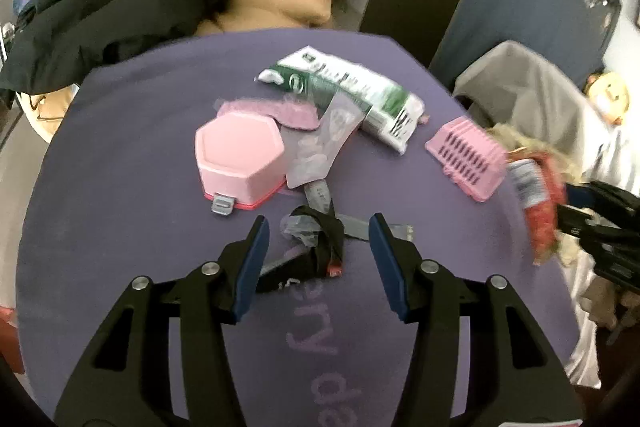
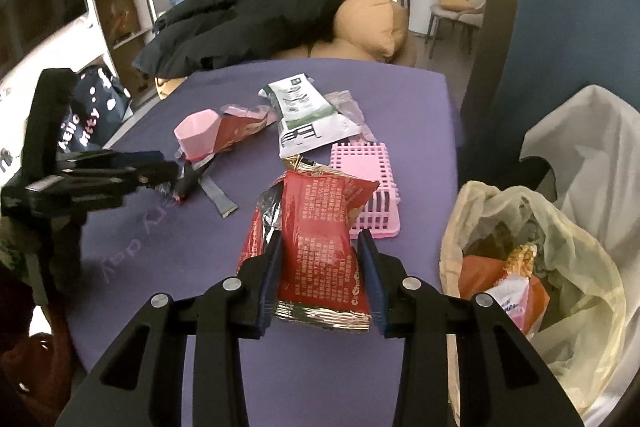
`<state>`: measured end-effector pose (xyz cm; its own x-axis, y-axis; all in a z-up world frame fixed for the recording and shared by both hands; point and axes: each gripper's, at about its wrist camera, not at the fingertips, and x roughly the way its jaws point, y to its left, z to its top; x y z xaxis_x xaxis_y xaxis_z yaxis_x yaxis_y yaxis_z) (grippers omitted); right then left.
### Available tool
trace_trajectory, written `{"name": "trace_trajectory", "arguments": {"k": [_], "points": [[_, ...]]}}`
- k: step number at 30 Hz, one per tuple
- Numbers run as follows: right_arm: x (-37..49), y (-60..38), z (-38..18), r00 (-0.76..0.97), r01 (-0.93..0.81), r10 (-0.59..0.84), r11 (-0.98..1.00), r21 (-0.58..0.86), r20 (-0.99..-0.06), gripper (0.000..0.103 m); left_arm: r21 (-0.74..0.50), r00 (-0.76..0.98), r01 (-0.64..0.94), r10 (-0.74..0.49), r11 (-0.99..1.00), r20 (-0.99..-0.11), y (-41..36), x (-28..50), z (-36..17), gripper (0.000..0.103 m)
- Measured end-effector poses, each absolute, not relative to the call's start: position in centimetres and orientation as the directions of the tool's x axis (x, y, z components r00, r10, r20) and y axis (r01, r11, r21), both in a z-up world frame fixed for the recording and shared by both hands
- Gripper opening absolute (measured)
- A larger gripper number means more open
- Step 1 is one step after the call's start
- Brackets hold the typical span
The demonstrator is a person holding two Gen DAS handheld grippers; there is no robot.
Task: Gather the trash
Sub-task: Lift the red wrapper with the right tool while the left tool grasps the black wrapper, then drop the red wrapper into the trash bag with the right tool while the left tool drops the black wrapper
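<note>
While the right gripper (image 2: 320,259) pinched the red snack wrapper (image 2: 316,247) between its two blue pads, the packet stood lengthwise along the fingers, its crimped silver seam nearest the camera and its torn foil top pointing away toward the pink slotted basket (image 2: 372,187). The wrapper's far end overlapped the basket's near edge in the right wrist view, so whether they touched could not be told. Just to the right sat the open trash bag (image 2: 532,267), an orange packet visible inside it, its lower part cut off by the frame.

Over on the other side, the left gripper (image 1: 318,247) hung with its jaws spread wide above the purple cloth (image 1: 120,227). Between its fingertips lay a crumpled black wrapper (image 1: 320,251) with a scrap of clear film, its long axis running roughly along the fingers, not yet clamped; the left finger hid its near end. Beyond it rested the pink hexagonal box (image 1: 240,159), a clear plastic sleeve (image 1: 324,143) beside it, and farther back the green-and-white pouch (image 1: 348,91) lying slantwise. Motion blur smeared the red wrapper at the right edge of the left wrist view. A black jacket (image 2: 248,15) draped the tan sofa (image 2: 360,19) behind the table.
</note>
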<state>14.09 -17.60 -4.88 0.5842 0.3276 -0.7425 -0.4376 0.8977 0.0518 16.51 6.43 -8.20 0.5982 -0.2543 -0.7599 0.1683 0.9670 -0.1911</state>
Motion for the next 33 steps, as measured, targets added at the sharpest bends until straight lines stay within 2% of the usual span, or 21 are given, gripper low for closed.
{"name": "trace_trajectory", "arguments": {"k": [2, 3, 4, 9, 15, 24, 28, 33], "points": [[13.9, -17.7, -4.9, 0.59, -0.434, 0.323, 0.9, 0.045, -0.74, 0.036, -0.18, 0.585, 0.147, -0.232, 0.973, -0.777, 6.2, 17.1, -8.9, 0.049], [13.8, -17.9, -4.8, 0.594, -0.433, 0.321, 0.9, 0.043, -0.738, 0.036, -0.183, 0.58, 0.139, -0.23, 0.973, -0.782, 6.2, 17.2, -9.2, 0.045], [13.7, -18.2, -4.7, 0.599, -0.43, 0.321, 0.902, 0.044, -0.734, 0.036, -0.189, 0.575, 0.136, -0.232, 0.973, -0.785, 6.2, 17.3, -9.4, 0.032], [13.5, -19.9, -3.8, 0.621, -0.411, 0.342, 0.908, 0.078, -0.705, 0.036, -0.222, 0.566, 0.152, -0.269, 0.963, -0.779, 6.5, 16.3, -8.8, 0.031], [12.8, -20.8, -2.1, 0.657, -0.411, 0.357, 0.908, 0.082, -0.663, 0.036, -0.203, 0.627, 0.171, -0.265, 0.964, -0.732, 5.9, 14.4, -5.1, 0.031], [12.0, -22.6, 1.6, 0.726, -0.418, 0.384, 0.905, 0.078, -0.57, 0.036, -0.115, 0.776, 0.224, -0.248, 0.968, -0.58, 2.8, 11.9, 3.0, 0.032], [12.1, -24.1, 2.3, 0.751, -0.408, 0.382, 0.91, 0.077, -0.538, 0.036, -0.131, 0.823, 0.237, -0.271, 0.963, -0.5, 1.1, 11.8, 5.4, 0.032], [12.1, -26.8, 2.4, 0.782, -0.368, 0.352, 0.927, 0.074, -0.514, 0.036, -0.143, 0.821, 0.294, -0.326, 0.945, -0.469, -2.2, 12.6, 6.5, 0.032]]}}
